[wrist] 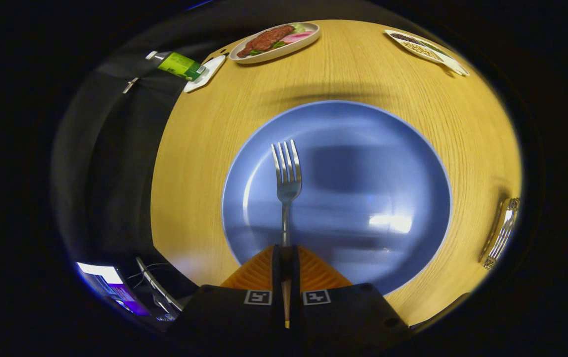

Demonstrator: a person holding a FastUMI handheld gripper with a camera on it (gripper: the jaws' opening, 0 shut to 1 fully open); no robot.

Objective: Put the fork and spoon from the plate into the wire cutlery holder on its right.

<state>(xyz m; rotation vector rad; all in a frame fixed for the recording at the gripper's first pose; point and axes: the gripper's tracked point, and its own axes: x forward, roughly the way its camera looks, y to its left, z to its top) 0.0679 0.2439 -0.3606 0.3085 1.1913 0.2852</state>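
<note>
My gripper [285,253] is shut on the handle of a silver fork [287,178], whose tines point away from me above a large blue plate [393,163]. The fork's handle runs back between both fingers. I look almost straight down on the plate, which lies on a round wooden table [204,148]. At the table's right edge, to the right of the plate, stands the wire cutlery holder [501,233], seen only as a sliver of metal wire. No spoon lies on the plate.
Beyond the plate an oval dish of food [274,40] sits at the table's far edge, with a green bottle [179,65] on a white tray to its left. A patterned flat dish [425,49] lies at the far right.
</note>
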